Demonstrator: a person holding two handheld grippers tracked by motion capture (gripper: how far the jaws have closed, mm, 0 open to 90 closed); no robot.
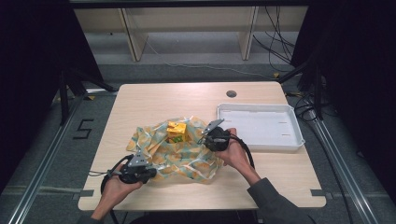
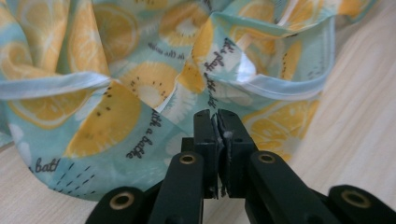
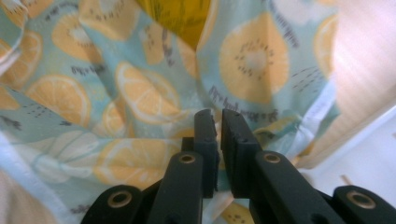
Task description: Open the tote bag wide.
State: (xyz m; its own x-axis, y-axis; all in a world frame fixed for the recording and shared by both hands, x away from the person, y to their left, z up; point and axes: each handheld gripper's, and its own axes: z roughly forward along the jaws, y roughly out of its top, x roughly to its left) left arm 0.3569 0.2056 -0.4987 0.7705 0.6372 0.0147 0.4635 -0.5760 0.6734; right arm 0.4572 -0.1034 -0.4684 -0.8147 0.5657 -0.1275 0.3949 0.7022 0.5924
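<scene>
Cloth (image 1: 180, 154), thin, rumpled, lemon-printed, wraps yellow box (image 1: 177, 131).

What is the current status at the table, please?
Left tool and right tool shut on fruit-print cloth. Yellow box sits on it. White tray beside, nothing blocking.

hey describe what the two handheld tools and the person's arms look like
Both tools, left tool and right tool, are compact black units, each topped by a grey three-cornered plate and trailing a black cable. Up close, each shows two flat black jaws on black arms with brass-coloured pivot rivets. The right arm wears a dark grey sleeve; the left forearm is bare.
</scene>
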